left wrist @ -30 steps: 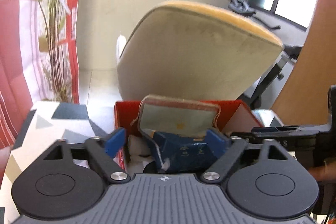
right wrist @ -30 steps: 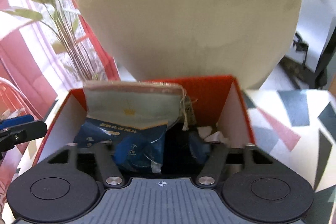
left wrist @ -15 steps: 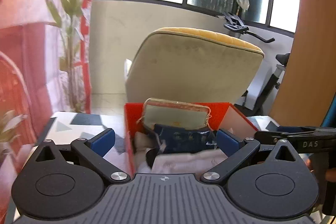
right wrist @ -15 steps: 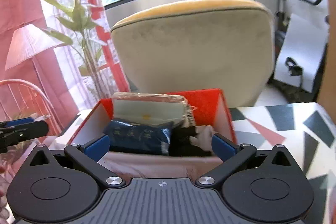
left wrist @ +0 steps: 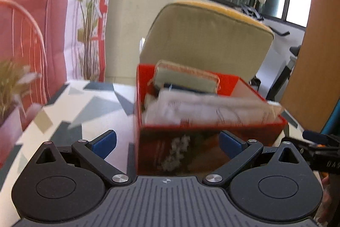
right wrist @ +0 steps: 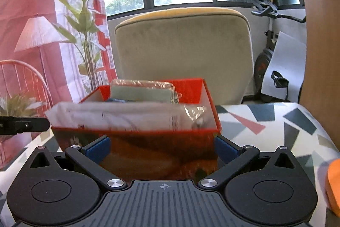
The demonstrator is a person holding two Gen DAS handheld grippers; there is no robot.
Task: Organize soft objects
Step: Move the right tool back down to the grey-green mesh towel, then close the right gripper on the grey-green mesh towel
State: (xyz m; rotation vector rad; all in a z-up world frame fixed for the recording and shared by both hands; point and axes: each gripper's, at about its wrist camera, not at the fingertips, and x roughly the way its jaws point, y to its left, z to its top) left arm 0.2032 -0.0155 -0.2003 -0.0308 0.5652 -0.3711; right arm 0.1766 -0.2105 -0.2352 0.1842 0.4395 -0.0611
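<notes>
Standing on the bench (right wrist: 276,120) with its patterned cover, the red box (right wrist: 136,148) holds the soft things. A white plastic packet (right wrist: 119,115) lies across the near end of the box, its long axis running from side to side, and its left end sticks out over the left wall. Behind it a flat greenish pouch (right wrist: 141,92) stands on edge against the far wall, its broad face toward the camera, and a dark blue packet (left wrist: 182,86) shows between the two. The left gripper (left wrist: 167,143) has its jaws wide apart and nothing between the pads. The right gripper (right wrist: 162,147) has just been opening its jaws; they also stand wide and empty, near the front wall of the box. A beige chair (right wrist: 182,52) stands behind the bench.
</notes>
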